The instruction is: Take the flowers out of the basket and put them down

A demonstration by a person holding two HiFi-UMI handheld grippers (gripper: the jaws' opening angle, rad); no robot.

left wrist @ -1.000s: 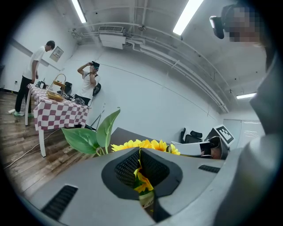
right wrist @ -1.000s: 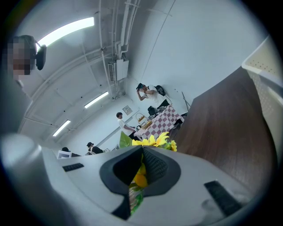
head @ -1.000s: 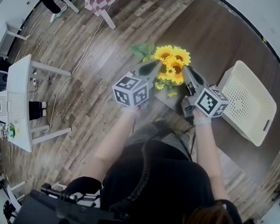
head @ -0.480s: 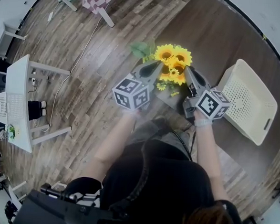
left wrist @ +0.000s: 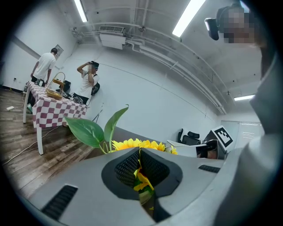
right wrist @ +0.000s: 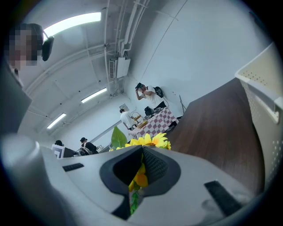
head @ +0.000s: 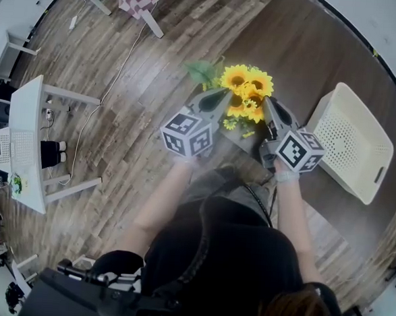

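Yellow flowers hang between left claw and right claw in the head view, left of the basket. Their blooms point away from the person and their stems point back. Left gripper view: the claw is pinching a stem. Right gripper view: this claw pinches one too.

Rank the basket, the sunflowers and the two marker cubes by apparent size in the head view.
1. basket
2. sunflowers
3. left marker cube and right marker cube: nearly alike, so unranked. Both sit closer to the camera than the flowers, which flatters them.
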